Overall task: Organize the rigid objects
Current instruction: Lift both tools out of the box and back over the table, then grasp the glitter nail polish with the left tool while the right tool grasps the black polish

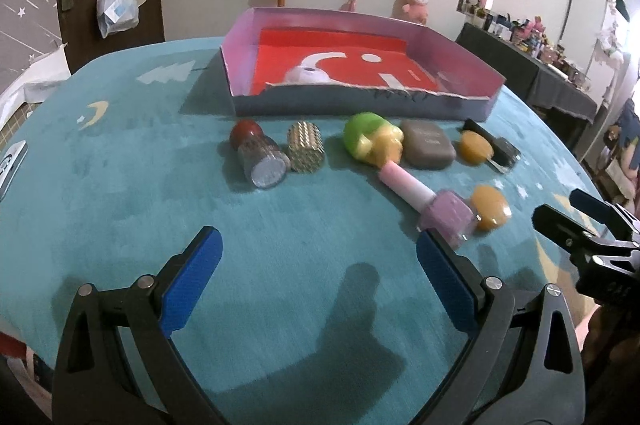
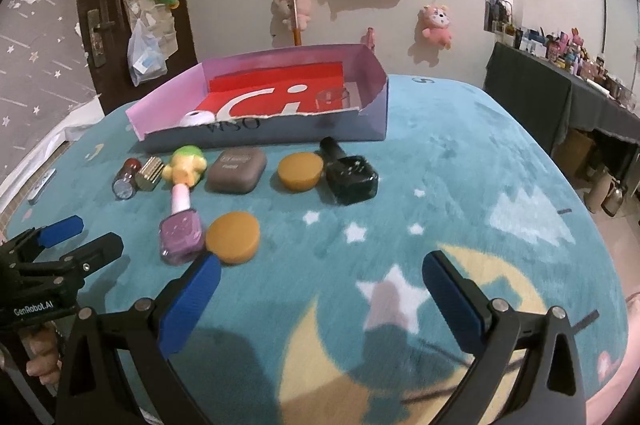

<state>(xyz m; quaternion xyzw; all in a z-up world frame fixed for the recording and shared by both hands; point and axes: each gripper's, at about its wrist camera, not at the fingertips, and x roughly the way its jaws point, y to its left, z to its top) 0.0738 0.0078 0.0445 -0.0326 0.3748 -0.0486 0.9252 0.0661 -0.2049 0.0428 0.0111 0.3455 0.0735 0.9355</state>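
left hand-held gripper [image 1: 319, 271] jaws spread wide, right hand-held gripper [image 2: 321, 291] likewise, both empty

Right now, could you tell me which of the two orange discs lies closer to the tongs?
The orange disc beside the purple nail polish bottle; the other disc sits farther back.

A row of small objects lies on the table [image 2: 460, 165] before an open box [image 2: 376, 73]; a nail polish bottle [image 2: 182, 233] and disc [image 2: 234, 236] lie nearer.
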